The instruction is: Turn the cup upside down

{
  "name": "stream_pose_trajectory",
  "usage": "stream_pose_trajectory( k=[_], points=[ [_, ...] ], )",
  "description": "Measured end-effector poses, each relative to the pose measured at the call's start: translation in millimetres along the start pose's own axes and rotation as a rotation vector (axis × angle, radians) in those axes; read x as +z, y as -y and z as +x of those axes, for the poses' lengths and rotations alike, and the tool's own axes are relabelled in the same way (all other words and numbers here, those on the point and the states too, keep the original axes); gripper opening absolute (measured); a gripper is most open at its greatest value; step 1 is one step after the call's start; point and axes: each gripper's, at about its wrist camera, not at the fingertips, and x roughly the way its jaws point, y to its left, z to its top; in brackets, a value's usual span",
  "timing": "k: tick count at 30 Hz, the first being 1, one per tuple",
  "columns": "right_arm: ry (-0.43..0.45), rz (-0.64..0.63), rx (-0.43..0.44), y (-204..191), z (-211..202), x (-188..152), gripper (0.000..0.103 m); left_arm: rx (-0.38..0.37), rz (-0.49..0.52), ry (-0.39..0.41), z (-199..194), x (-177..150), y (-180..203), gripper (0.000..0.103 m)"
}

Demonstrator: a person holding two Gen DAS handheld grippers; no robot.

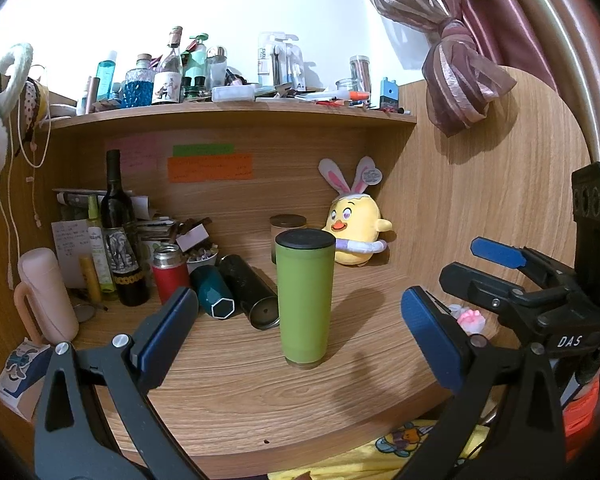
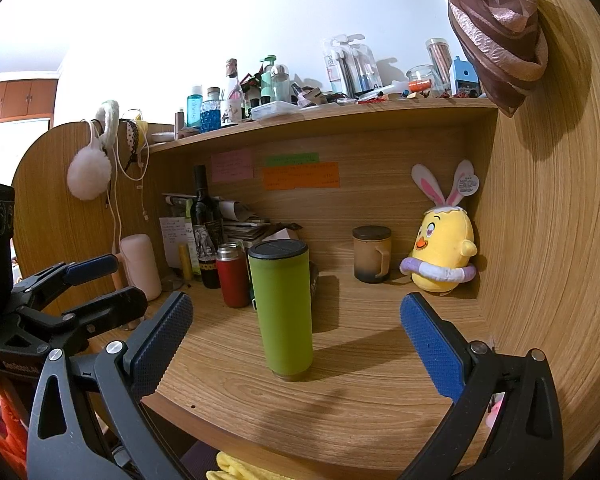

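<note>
A tall green cup (image 1: pixel 305 298) with a black end on top stands upright on the wooden desk (image 1: pixel 236 392); it also shows in the right wrist view (image 2: pixel 285 308). My left gripper (image 1: pixel 300 340) is open and empty, its blue pads either side of the cup but nearer the camera, not touching. My right gripper (image 2: pixel 296 344) is open and empty, in front of the cup. Each gripper shows in the other's view: the right one (image 1: pixel 480 268) at the right, the left one (image 2: pixel 100 280) at the left.
Behind the cup lie a black tumbler (image 1: pixel 250 290) and a teal cup (image 1: pixel 214 292) on their sides, beside a red flask (image 1: pixel 171 276) and wine bottle (image 1: pixel 120 232). A lidded mug (image 2: pixel 372 254) and yellow plush chick (image 2: pixel 444 256) sit at the back right. A cluttered shelf (image 1: pixel 236 110) runs above.
</note>
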Motion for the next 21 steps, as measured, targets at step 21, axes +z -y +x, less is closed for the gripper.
stream_pose_trajectory(
  k=[21],
  points=[
    [0.0,-0.002,0.003,1.1,-0.2,0.0,0.103,-0.015,0.0,-0.002,1.9,-2.1,5.4,0.103]
  ],
)
